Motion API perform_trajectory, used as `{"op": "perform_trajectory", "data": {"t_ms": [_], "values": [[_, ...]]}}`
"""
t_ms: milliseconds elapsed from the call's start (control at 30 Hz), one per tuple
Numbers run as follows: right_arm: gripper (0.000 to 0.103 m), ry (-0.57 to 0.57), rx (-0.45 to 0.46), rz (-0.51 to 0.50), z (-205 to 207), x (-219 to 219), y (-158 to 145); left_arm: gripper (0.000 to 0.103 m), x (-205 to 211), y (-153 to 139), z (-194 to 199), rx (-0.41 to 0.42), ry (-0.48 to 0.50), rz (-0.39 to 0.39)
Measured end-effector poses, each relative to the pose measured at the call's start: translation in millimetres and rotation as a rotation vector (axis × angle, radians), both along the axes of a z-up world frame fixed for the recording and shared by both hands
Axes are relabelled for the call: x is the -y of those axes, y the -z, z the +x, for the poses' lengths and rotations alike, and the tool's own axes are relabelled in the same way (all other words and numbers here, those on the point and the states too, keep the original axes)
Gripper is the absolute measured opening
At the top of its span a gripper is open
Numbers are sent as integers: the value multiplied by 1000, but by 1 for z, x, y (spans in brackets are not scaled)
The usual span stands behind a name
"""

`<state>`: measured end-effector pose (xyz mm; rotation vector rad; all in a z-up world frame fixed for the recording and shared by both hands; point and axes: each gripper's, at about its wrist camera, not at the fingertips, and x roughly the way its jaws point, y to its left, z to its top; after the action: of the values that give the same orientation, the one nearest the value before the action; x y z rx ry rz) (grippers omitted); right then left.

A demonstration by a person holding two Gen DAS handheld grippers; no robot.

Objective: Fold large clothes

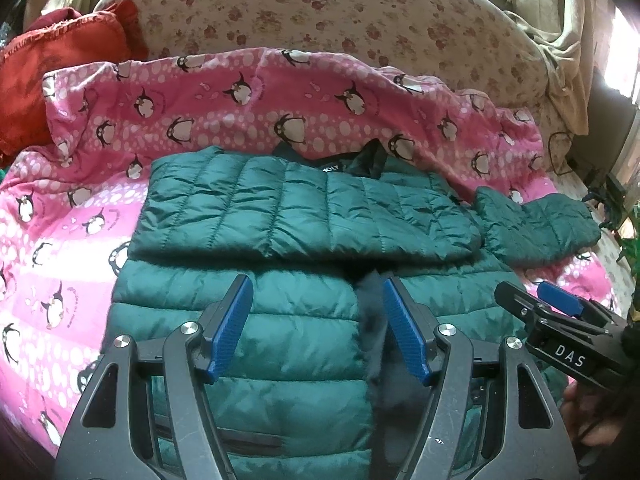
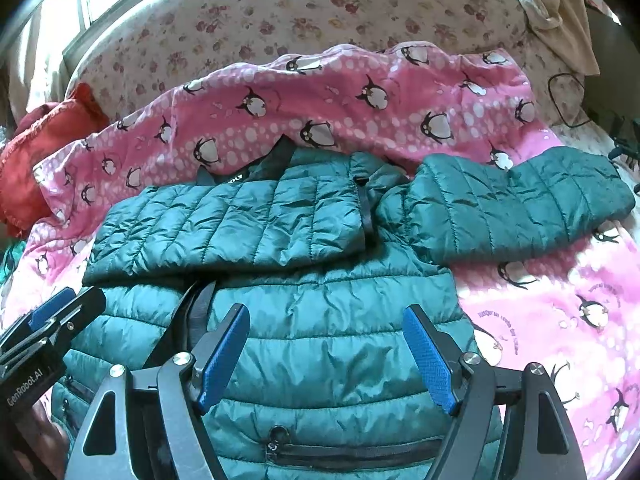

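A cream bedsheet with a red floral print (image 1: 320, 8) covers the bed. Over it lies a pink fleece blanket patterned with penguins (image 1: 240, 92), and a red cloth (image 1: 52, 68) is bunched at its left edge. On the blanket rests the dark green quilted puffer jacket (image 2: 320, 320), one sleeve folded across the chest, the other sleeve (image 2: 508, 204) stretched out to the right. The left gripper (image 1: 318, 332) and right gripper (image 2: 326, 358) hover above the jacket's lower body, blue-padded fingers spread apart, gripping nothing.
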<state>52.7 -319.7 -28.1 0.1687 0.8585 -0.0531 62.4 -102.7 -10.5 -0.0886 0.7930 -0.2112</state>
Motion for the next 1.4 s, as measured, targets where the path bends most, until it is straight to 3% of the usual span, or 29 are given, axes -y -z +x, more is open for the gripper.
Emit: {"op": "perform_trajectory", "data": {"t_ms": [700,1067,1400], "values": [[77,69,-10,-50,3,43,9,68,21,26,-1,-63,35,-36],[77,152,-24,-108,4,96,13,68,25,27,-2,-68,40,-49],[77,266,-44,-57,5,162,10,68,23,31,0,-80,36,-68]]}}
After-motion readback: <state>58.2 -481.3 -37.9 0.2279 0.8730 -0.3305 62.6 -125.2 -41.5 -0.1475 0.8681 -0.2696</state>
